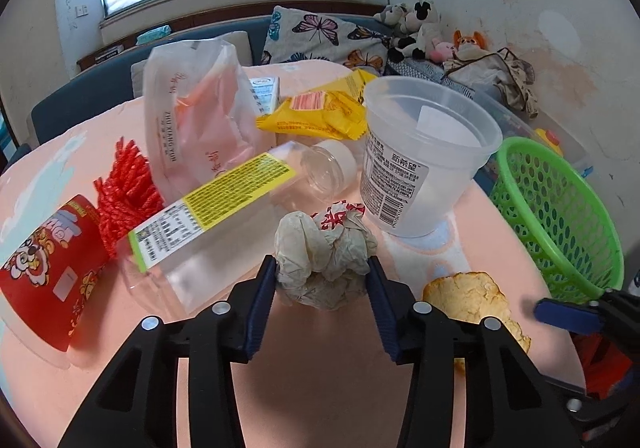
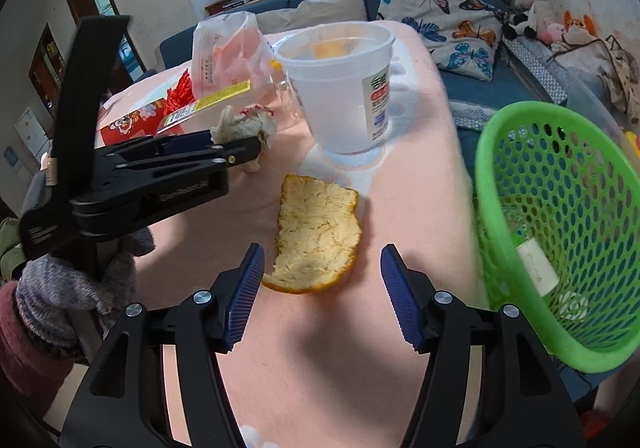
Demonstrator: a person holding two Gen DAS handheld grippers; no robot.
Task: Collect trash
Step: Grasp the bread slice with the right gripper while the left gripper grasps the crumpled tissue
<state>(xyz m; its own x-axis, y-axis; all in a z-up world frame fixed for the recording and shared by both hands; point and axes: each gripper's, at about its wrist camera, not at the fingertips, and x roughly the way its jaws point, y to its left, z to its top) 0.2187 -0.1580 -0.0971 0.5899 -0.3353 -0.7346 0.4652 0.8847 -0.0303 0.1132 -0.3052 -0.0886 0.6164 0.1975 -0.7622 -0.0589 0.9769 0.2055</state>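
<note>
A crumpled paper ball (image 1: 324, 248) with red print lies on the pink tablecloth, and my left gripper (image 1: 322, 268) is shut on it, a blue pad pressing each side. The right wrist view shows the same grip from the side, paper ball (image 2: 240, 125) at the left gripper's (image 2: 250, 145) tip. My right gripper (image 2: 322, 268) is open just above the cloth. A piece of orange peel (image 2: 316, 236) lies pith up between and ahead of its fingertips, untouched. The green mesh basket (image 2: 560, 207) stands tilted at the table's right edge.
Beyond the paper ball are a clear tub (image 1: 420, 151), a clear bottle (image 1: 224, 207) with a yellow label on its side, a red paper cup (image 1: 48, 268), red netting (image 1: 124, 187), a plastic bag (image 1: 196, 119) and a yellow wrapper (image 1: 320, 111). A white item (image 2: 538, 268) lies in the basket.
</note>
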